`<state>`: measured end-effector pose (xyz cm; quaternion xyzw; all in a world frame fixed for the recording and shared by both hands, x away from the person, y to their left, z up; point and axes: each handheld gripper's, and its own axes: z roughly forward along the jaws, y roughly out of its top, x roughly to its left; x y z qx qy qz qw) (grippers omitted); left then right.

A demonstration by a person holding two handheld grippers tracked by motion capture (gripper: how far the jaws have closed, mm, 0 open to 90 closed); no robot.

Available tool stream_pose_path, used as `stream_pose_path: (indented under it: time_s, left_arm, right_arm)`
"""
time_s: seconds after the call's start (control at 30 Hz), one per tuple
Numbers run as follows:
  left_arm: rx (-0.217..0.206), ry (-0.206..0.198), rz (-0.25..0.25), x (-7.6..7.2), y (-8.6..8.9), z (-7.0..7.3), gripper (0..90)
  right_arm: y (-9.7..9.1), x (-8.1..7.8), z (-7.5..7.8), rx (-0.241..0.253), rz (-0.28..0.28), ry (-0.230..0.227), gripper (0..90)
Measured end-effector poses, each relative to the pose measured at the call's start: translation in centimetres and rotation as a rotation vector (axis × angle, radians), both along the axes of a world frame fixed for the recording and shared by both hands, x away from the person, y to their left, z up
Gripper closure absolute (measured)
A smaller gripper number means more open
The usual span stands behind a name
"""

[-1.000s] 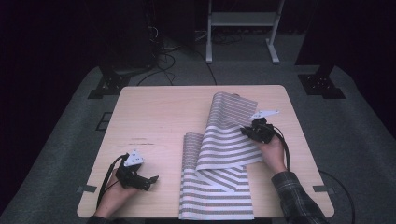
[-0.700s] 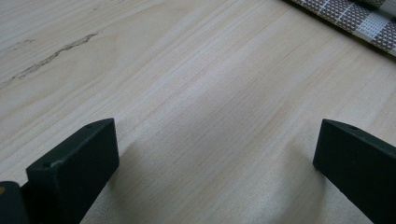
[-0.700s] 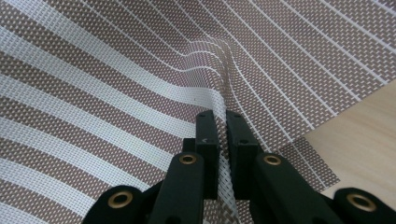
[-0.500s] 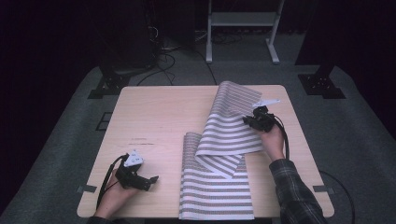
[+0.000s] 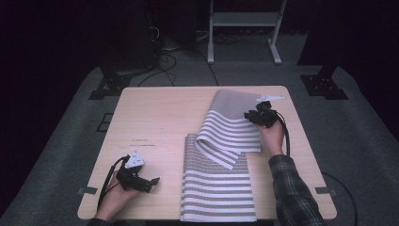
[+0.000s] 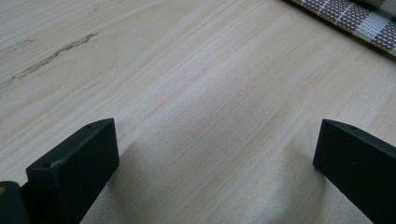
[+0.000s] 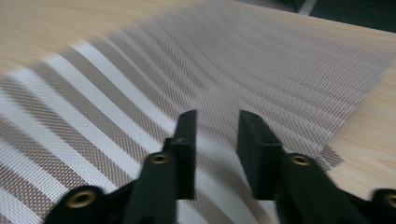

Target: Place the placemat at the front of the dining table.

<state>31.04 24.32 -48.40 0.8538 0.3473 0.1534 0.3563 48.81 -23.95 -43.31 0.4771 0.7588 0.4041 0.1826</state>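
Dark floor rings the table (image 5: 155, 117); my right gripper (image 7: 215, 140) just opened, dropping the mat (image 5: 226, 141) unfolded; left gripper (image 5: 141, 181) gapes empty.

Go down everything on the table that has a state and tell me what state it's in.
Striped mat: far part folded back over itself, near end flat on the table.
Left tongs: open, nothing between them, resting on the table.
Right tongs: have just been opening, slightly apart, nothing gripped, over the mat's edge.
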Motion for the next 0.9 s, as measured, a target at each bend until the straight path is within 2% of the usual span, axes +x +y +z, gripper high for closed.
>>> stream_pose_path:
  time_s: [0.03, 0.07, 0.13, 0.2, 0.23, 0.37, 0.53, 0.57, 0.6, 0.67, 0.7, 0.77, 0.8, 0.9]
  left_arm:
    - [0.000, 0.000, 0.000, 0.0, 0.0, 0.0, 0.0]
    - [0.000, 0.000, 0.000, 0.0, 0.0, 0.0, 0.0]
    - [0.000, 0.001, 0.000, 0.0, 0.0, 0.0, 0.0]
    - [0.000, 0.001, 0.000, 0.0, 0.0, 0.0, 0.0]
    - [0.000, 0.001, -0.001, 0.0, 0.0, 0.0, 0.0]
    - [0.002, 0.002, 0.000, -0.1, 0.0, 0.0, 0.0]
    - [0.002, 0.003, 0.000, -0.1, 0.0, 0.0, 0.0]
    - [0.002, 0.003, 0.000, -0.1, 0.0, 0.0, 0.0]
    - [0.002, 0.004, 0.000, -0.1, 0.0, 0.0, 0.0]
    - [0.002, 0.004, 0.000, -0.1, 0.0, 0.0, 0.0]
    - [0.002, 0.003, 0.000, -0.2, 0.0, 0.0, 0.0]
    - [0.001, 0.003, 0.000, -0.2, 0.0, 0.0, 0.0]
    - [0.002, 0.003, -0.001, -0.3, 0.1, 0.0, 0.0]
    - [0.004, 0.002, -0.003, -0.3, 0.1, 0.0, 0.0]
  right_arm:
    - [0.1, -0.4, 0.3, -0.015, 0.000, 0.002, 53.6]
    - [0.1, -0.4, 0.3, -0.015, 0.000, 0.002, 53.6]
    - [0.4, -1.3, 0.5, -0.016, 0.033, 0.015, 46.6]
    - [0.5, -1.7, 0.6, -0.018, 0.040, 0.012, 45.8]
    - [0.8, -2.7, 0.7, -0.024, 0.063, 0.011, 42.6]
    - [1.1, -4.8, 0.3, -0.003, 0.106, 0.016, 41.9]
    - [1.8, -7.8, -0.7, -0.031, 0.166, 0.024, 40.7]
    - [1.8, -7.8, -0.7, -0.031, 0.166, 0.024, 40.7]
    - [2.0, -8.7, -1.1, -0.043, 0.184, 0.035, 39.9]
    - [2.1, -9.1, -1.2, -0.043, 0.191, 0.039, 39.8]
    - [2.3, -9.9, -1.3, -0.033, 0.206, 0.050, 39.7]
    - [2.4, -10.2, -1.3, -0.031, 0.208, 0.050, 39.8]
    - [2.7, -11.1, -1.3, -0.028, 0.228, 0.048, 39.8]
    - [3.0, -11.8, -1.4, -0.034, 0.243, 0.047, 39.8]
